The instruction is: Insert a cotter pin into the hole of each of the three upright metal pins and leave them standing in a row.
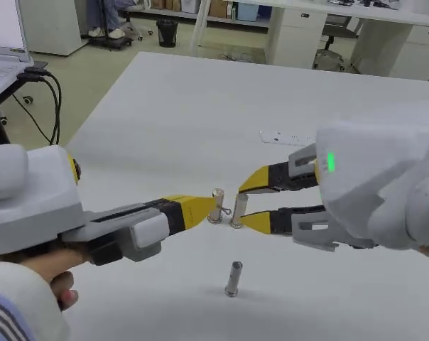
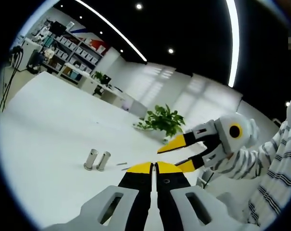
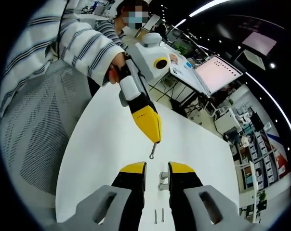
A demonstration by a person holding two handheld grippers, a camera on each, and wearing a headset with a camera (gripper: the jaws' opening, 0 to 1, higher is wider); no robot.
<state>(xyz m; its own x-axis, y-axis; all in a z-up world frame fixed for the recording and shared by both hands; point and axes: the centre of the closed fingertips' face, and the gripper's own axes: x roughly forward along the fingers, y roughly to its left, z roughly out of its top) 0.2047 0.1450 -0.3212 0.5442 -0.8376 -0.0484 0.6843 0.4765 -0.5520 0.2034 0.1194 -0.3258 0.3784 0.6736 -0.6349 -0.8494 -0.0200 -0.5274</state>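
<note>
As cylindrical metal pins stand, a looped wire cotter pin sits pinched.

Readable text: I find none anywhere.
Laptop screen: washed out, left of the surface; nothing legible to me.

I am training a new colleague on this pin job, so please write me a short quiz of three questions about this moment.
1. True or false: the left tongs are shut on a cotter pin.
2. In the head view, how many metal pins stand upright on the table? A) one B) two C) three
3. Fill in the gap: the jaws of the right tongs are ____ (open or shut).

Key: 1 true; 2 C; 3 open.
</note>
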